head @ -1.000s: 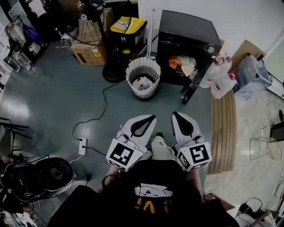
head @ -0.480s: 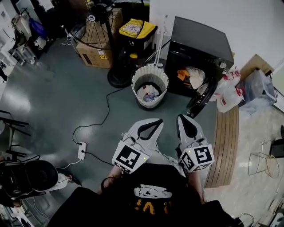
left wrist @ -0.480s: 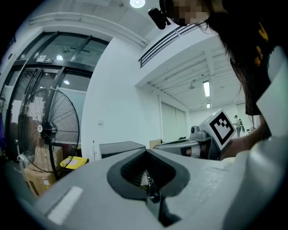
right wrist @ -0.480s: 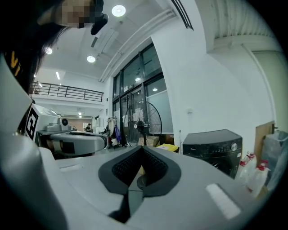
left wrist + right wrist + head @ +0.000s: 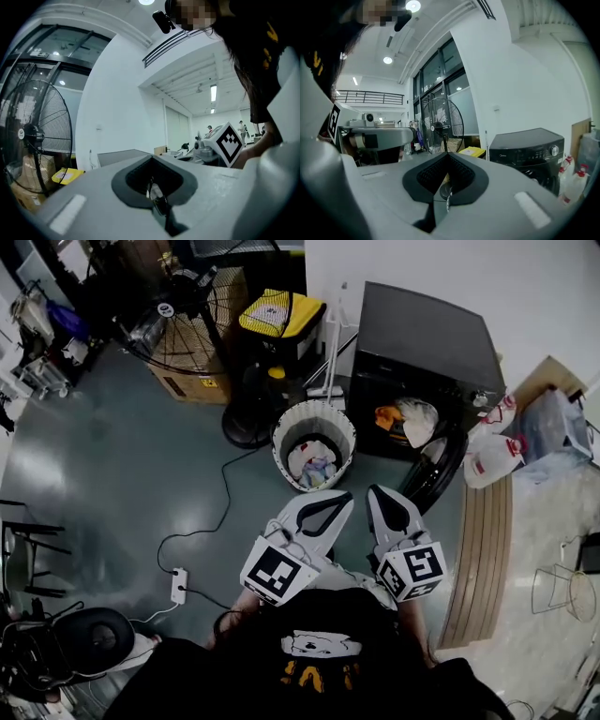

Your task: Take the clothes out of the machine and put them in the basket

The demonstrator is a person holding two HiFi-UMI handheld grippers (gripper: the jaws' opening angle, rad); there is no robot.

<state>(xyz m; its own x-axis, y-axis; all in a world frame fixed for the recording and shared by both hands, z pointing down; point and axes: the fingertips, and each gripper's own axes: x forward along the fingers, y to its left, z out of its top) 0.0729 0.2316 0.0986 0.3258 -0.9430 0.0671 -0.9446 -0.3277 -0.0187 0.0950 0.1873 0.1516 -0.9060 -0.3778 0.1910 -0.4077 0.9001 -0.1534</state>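
Observation:
The black machine (image 5: 422, 338) stands at the back right with its door (image 5: 436, 470) swung open, orange and white clothes (image 5: 403, 418) showing in the drum. The white woven basket (image 5: 314, 432) sits on the floor just left of it, with some clothes (image 5: 312, 463) inside. My left gripper (image 5: 345, 497) and right gripper (image 5: 373, 491) are held side by side, level, just short of the basket and door. Both are shut and hold nothing. In the right gripper view the right gripper (image 5: 447, 157) points past the machine (image 5: 529, 150). The left gripper (image 5: 151, 159) faces the white wall.
A floor fan (image 5: 187, 306), a cardboard box (image 5: 192, 381) and a yellow-lidded bin (image 5: 281, 320) stand behind the basket. A cable and power strip (image 5: 178, 585) lie on the floor at left. White jugs (image 5: 492, 451) and a wooden slatted strip (image 5: 478, 549) are right of the door.
The person has walked forward: the basket and machine are nearer, and both shut grippers have travelled with them toward the basket. Nothing was picked up.

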